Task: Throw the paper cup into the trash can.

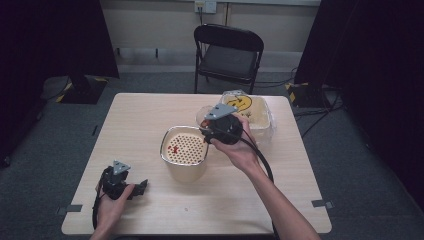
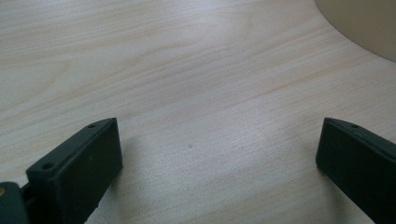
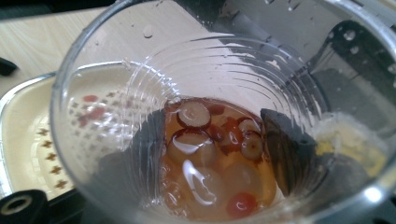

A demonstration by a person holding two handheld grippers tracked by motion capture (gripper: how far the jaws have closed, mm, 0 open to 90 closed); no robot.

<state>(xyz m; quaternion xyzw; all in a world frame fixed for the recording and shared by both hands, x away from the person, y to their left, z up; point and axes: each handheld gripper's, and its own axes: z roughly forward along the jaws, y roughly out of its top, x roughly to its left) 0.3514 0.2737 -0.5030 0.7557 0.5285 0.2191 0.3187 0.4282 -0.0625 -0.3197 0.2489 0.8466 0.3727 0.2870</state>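
Near the bench's far right corner, the right claw [image 1: 210, 127] is closed on a clear plastic cup [image 3: 210, 140], its pads pressing the cup's wall from both sides. The cup is held off the bench, between the cream strainer container [image 1: 184, 152] at the bench's middle and the shallow tub with a yellow face print [image 1: 250, 111] behind it. Inside the cup: amber liquid with sliced red dates [image 3: 194, 116] and pale round pieces settled at the bottom; droplets cling to the wall.

The left claw [image 2: 210, 168] rests by the near left corner, jaws wide apart, holding nothing, bare bench [image 2: 187, 70] between them.

Assessment: the step in hand appears to be carrying the cup to the strainer for pouring. The next move calls for centring the cup's rim over the perforated insert, then tipping slowly so fruit lands inside and liquid does not spill past the rim.
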